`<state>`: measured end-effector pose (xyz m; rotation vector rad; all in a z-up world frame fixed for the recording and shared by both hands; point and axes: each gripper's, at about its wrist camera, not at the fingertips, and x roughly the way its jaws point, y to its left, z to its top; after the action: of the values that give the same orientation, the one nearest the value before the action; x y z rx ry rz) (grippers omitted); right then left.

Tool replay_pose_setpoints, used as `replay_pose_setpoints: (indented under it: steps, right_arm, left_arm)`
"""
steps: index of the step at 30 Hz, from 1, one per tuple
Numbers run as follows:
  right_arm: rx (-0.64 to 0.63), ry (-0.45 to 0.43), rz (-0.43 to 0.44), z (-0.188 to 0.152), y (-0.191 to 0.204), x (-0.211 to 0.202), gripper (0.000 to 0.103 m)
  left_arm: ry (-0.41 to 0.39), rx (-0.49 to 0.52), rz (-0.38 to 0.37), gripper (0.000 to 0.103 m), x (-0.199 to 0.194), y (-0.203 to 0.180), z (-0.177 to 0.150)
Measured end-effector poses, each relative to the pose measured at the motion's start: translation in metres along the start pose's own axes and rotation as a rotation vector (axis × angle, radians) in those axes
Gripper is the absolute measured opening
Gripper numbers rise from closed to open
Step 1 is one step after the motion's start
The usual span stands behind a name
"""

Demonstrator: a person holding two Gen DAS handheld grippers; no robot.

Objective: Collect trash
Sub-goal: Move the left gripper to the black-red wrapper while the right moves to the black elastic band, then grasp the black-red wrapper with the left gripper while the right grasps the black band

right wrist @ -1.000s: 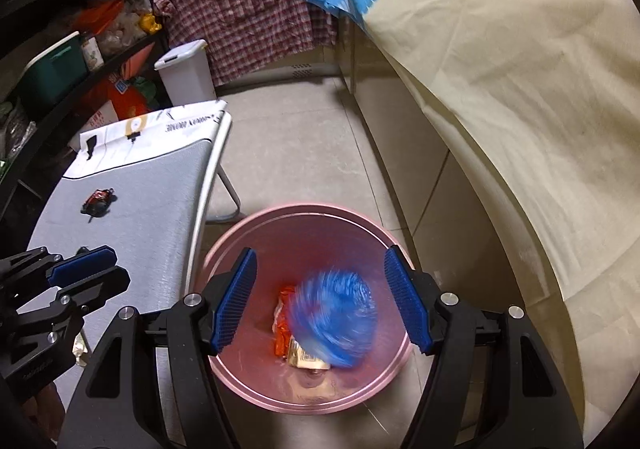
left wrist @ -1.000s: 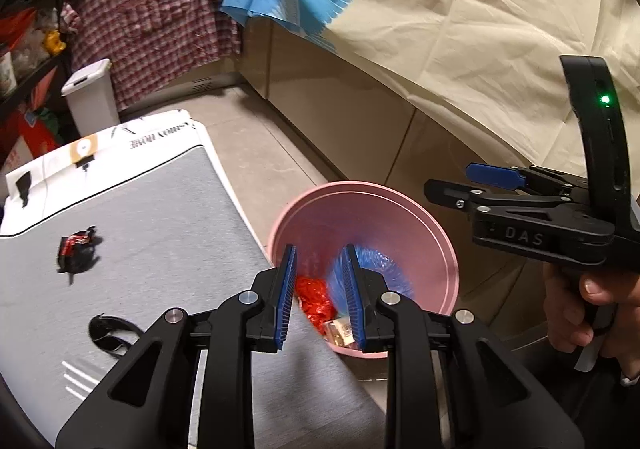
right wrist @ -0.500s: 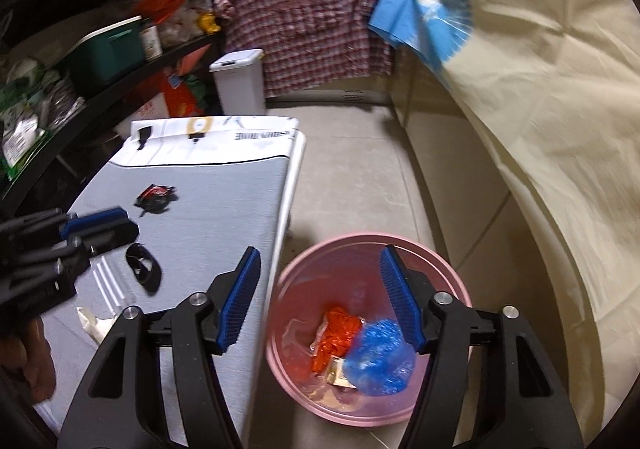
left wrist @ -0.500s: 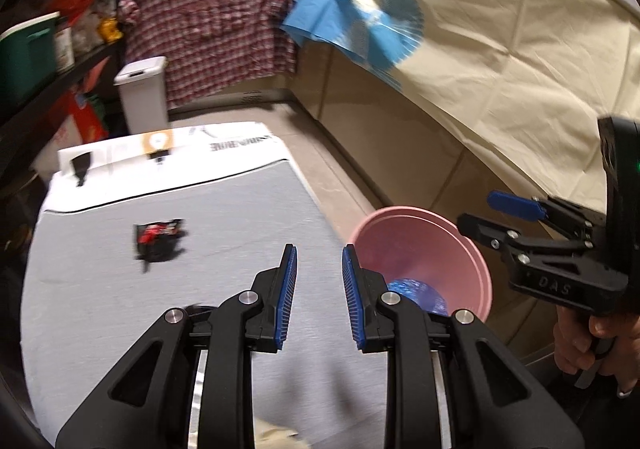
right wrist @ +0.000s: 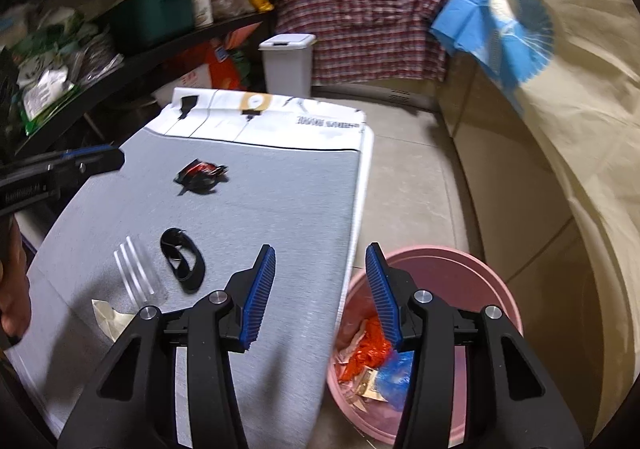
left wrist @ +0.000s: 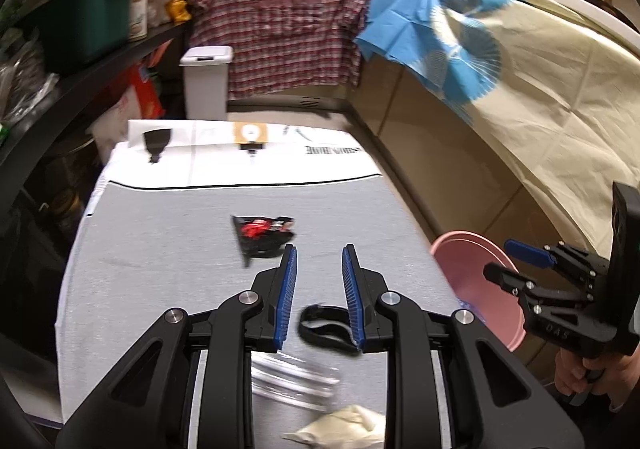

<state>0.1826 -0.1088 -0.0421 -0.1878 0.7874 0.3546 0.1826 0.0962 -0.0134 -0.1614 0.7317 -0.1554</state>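
Both tools gape empty: left tool [left wrist: 319,291] above black band [left wrist: 326,329], right tool [right wrist: 320,291] by pink bin [right wrist: 486,269].

Warm, even indoor light fills both views; its source is out of frame. Fisheye distortion bows straight lines and leaves black corners. Motion blur smears the clear ribbed plastic cup [left wrist: 294,381] near the grey padded board's [left wrist: 160,249] near edge, and the dim shelves at left. Shadows under the black-and-red crumpled wrapper [right wrist: 200,177] are soft.
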Motion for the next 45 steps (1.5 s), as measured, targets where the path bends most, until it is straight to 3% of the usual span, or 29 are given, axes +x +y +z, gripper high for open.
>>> replay_pose_setpoints:
  steps: [13,18,28,31,36,45]
  right_arm:
    - [-0.118,0.039,0.135,0.004,0.056,0.044,0.044]
    - [-0.177,0.069,0.208,0.001,0.081,0.057,0.056]
    - [-0.261,0.166,0.227,-0.009,0.104,0.088,0.056]
    - [-0.259,0.18,0.233,-0.009,0.103,0.094,0.047]
    - [-0.264,0.184,0.249,-0.008,0.1,0.094,0.016]
    - [-0.13,0.189,0.165,0.003,0.059,0.106,0.012]
  left_arm:
    - [0.036,-0.027,0.058,0.024,0.023,0.046,-0.004]
    - [0.049,-0.04,0.065,0.024,0.033,0.06,-0.006]
    - [0.074,-0.027,0.053,0.024,0.062,0.069,-0.013]
    - [0.085,-0.022,0.045,0.024,0.073,0.071,-0.015]
    - [0.091,-0.026,0.033,0.024,0.093,0.073,-0.017]
    - [0.089,-0.039,0.006,0.024,0.114,0.071,-0.01]
